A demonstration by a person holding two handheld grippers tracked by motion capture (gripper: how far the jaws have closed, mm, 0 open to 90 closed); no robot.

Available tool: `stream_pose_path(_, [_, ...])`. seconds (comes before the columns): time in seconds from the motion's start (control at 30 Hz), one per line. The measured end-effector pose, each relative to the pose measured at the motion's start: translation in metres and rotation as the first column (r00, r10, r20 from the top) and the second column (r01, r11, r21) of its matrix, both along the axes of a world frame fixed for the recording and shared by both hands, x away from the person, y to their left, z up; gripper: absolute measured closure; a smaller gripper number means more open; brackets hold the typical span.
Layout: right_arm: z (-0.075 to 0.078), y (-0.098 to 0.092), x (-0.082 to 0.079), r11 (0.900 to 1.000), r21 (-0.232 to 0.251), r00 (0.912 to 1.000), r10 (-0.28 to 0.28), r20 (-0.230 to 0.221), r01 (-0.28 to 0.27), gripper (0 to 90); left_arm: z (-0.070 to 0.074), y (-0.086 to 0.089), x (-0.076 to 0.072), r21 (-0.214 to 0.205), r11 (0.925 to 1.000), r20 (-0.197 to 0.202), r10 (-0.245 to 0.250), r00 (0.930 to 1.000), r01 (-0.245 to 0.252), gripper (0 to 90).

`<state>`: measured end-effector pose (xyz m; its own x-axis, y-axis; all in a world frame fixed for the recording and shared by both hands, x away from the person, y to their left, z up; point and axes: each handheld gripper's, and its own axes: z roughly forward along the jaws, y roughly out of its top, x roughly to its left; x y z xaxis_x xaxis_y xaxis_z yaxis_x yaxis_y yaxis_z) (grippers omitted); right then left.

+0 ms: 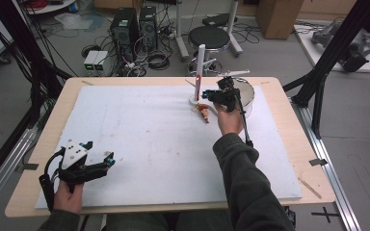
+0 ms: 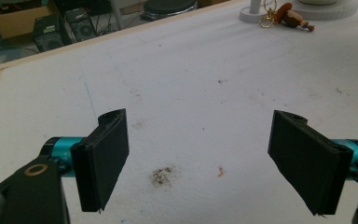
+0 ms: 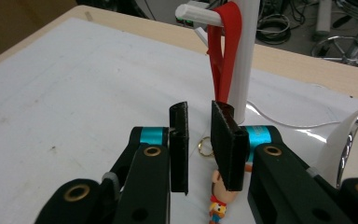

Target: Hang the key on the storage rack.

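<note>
Your left gripper (image 1: 99, 153) sits near the worktop's front left corner, held low over the white foam sheet (image 1: 149, 144), its jaws spread wide with nothing between them; in the left gripper view (image 2: 198, 161) bare, lightly stained foam shows in the gap. The sheet covers most of the wooden table (image 1: 289, 130), leaving a rim of wood along the edges. Further right, toward the back edge, a white stand (image 1: 200, 72) rises from a round base, with a peg sticking out near its top. A red strap (image 3: 223, 51) hangs in a loop from that peg and runs down alongside the post. Your right gripper (image 1: 211, 95) hovers just in front of the stand's base, jaws drawn in to a narrow gap and clamped on nothing. Below them a small figure keychain (image 3: 219, 200) lies on the foam with its gold ring (image 3: 205, 145) near the base; in the right gripper view (image 3: 199, 149) the ring seems to lie under the gap, though depth is hard to judge. To the right, a round metal bowl (image 1: 246, 94) sits near the worktop's back right corner.
</note>
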<state>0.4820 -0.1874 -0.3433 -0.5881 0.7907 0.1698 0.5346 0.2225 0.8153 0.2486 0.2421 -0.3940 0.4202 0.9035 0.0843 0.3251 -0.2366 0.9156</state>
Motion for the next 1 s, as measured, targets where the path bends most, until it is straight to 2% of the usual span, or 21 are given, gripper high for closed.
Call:
stream_pose_path(0.23, [0.000,-0.010,-0.004,0.9980,0.058,0.9996,0.026,-0.009,-0.026,71.9,0.000,0.000,0.000,0.002,1.0000,0.000,0.000,1.0000,0.000,20.7])
stream_pose_path(0.43, [-0.003,-0.013,-0.006,0.9949,0.087,0.9986,0.052,-0.005,-0.051,67.5,0.000,-0.001,0.000,0.001,1.0000,-0.003,-0.004,1.0000,0.004,20.7])
stream_pose_path(1.0, [-0.004,-0.021,-0.012,0.9860,0.129,0.9943,0.106,0.008,-0.106,52.8,0.000,-0.001,0.000,0.004,1.0000,-0.003,0.000,1.0000,0.000,20.7])
